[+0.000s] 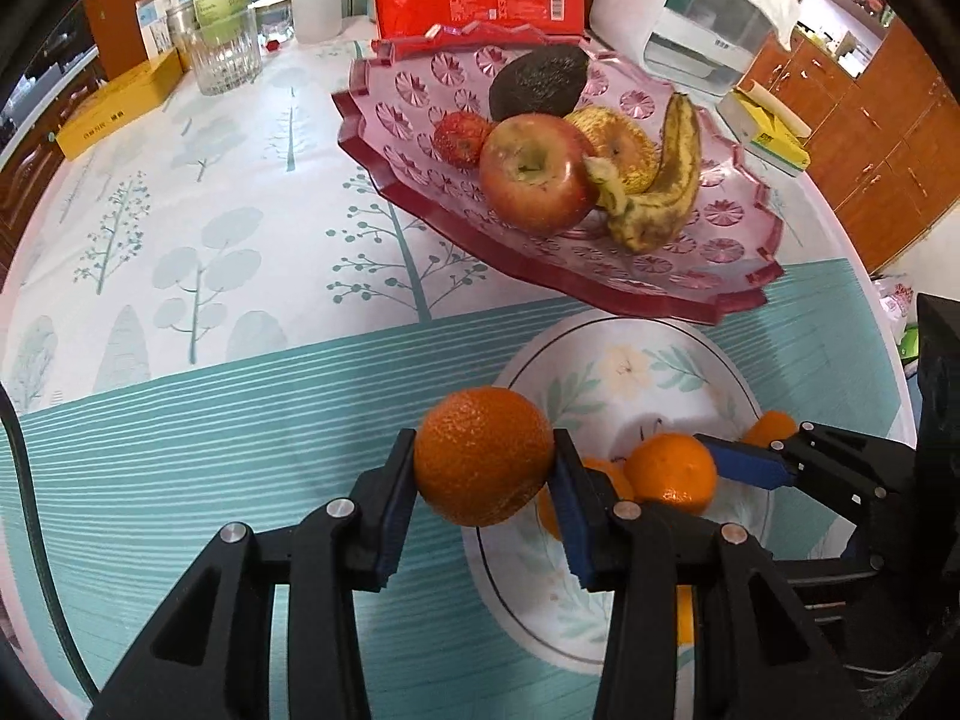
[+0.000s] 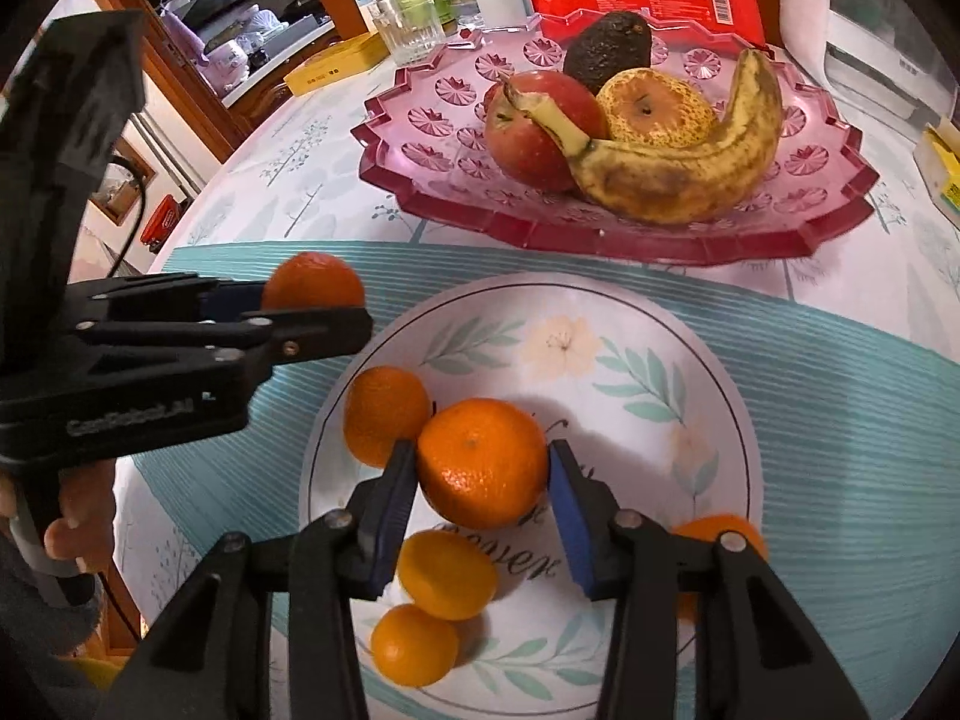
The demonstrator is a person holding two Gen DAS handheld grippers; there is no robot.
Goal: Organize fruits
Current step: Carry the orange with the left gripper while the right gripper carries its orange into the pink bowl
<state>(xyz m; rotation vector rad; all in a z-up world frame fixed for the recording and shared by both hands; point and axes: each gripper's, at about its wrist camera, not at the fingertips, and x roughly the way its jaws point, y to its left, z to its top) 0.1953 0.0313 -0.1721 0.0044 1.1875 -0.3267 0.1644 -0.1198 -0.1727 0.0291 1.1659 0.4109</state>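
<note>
Left tool clamped on an orange, both pads pressed to its sides, fruit clear of the counter and off the plate's left rim, at about nine o'clock of it. Best carried on high and level toward the pink tray at twelve o'clock, then lowered into the bare patch left of the apple rather than onto the banana; grip kept firm, since a round skin slips. Pitched steeply down, gripped by a hand at the handle. Right tool closing round a second orange on the plate; left pad touching, right pad just beside or barely on it, hard to tell. Worth squaring on the widest part before lifting, clear of the neighbouring orange at ten o'clock. Likewise steeply downward, hanging over the plate.
</note>
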